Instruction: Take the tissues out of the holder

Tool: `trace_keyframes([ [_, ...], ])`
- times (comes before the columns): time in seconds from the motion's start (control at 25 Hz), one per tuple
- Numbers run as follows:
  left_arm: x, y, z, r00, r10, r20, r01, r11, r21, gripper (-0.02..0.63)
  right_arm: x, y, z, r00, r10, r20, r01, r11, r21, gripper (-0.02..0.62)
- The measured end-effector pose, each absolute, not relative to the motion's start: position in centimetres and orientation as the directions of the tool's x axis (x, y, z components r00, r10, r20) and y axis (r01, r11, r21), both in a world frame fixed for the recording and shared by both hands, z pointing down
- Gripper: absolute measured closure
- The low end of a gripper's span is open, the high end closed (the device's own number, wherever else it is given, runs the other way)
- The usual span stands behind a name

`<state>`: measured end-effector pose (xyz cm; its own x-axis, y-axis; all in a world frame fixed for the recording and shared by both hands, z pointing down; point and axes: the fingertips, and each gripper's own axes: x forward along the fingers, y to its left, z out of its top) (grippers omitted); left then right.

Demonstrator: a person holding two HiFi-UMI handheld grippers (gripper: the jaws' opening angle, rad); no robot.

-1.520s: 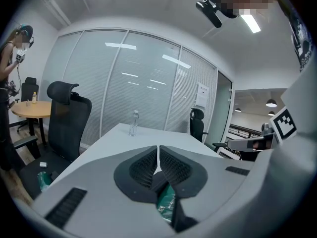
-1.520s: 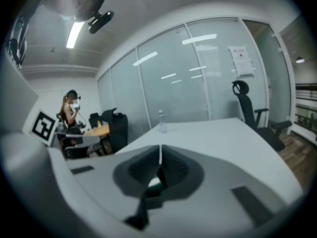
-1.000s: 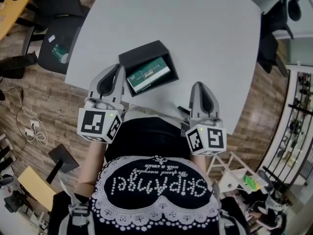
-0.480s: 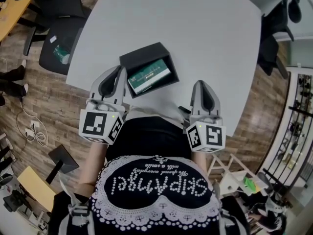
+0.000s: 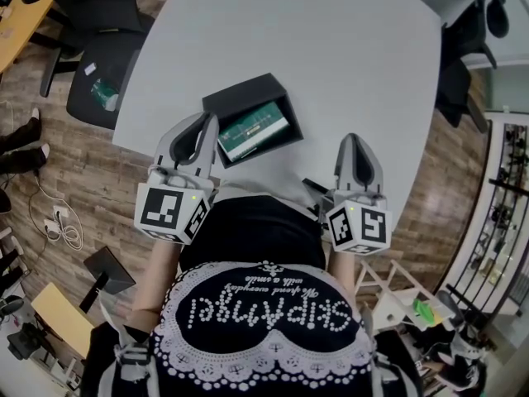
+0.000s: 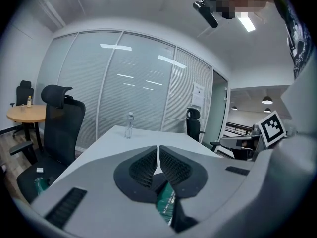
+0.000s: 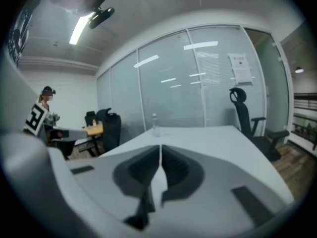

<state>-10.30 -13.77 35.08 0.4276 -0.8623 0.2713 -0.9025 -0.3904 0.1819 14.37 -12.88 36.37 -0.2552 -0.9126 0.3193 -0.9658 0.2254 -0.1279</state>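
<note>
Near end: both grippers sit at the table's [image 5: 331,48] near edge, in front of the person's torso [image 5: 264,246].

Left gripper [image 5: 204,125] is clenched and its own view shows the pads together with nothing between them. Right gripper [image 5: 355,141] is the same, clenched and empty, over bare table and well apart from the holder [image 5: 240,91].

Head view only: the black holder is open-topped and just beside the left gripper's tip. The green tissue pack [image 5: 254,129] lies inside it.

Left gripper view catches only a green sliver of the tissue pack [image 6: 166,203] below its jaws. Right gripper view doesn't get it at all.

Far end, gripper views only: a clear bottle [image 6: 129,125] stands upright on the table, with a glass wall [image 6: 138,78] behind.
</note>
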Motion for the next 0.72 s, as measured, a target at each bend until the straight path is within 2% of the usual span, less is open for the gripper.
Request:
trace_keyframes([
  [0.2,-9.6,-13.8,35.4,0.448,-0.843,0.298,-0.894,-0.424,0.145,0.561,14.7,-12.9,36.2,-0.254,-0.913,0.318,-0.966,0.22,-0.138,0.561],
  [0.28,-9.1,-13.8,35.6,0.464,-0.828,0.314,-0.885,-0.445,0.135,0.482,14.6,-12.8,36.1,-0.254,-0.914,0.318,-0.965,0.219,-0.143,0.561],
  [0.52,-6.5,-13.4,37.3,0.568,-0.722,0.396,-0.816,-0.558,0.152,0.373,14.6,-12.3,36.3,-0.247,-0.914,0.323,-0.966,0.206,-0.155,0.561],
  [0.72,-4.5,-12.8,39.4,0.611,-0.625,0.486,-0.767,-0.618,0.17,0.324,15.1,-12.0,36.5,-0.237,-0.915,0.328,-0.968,0.192,-0.163,0.561],
])
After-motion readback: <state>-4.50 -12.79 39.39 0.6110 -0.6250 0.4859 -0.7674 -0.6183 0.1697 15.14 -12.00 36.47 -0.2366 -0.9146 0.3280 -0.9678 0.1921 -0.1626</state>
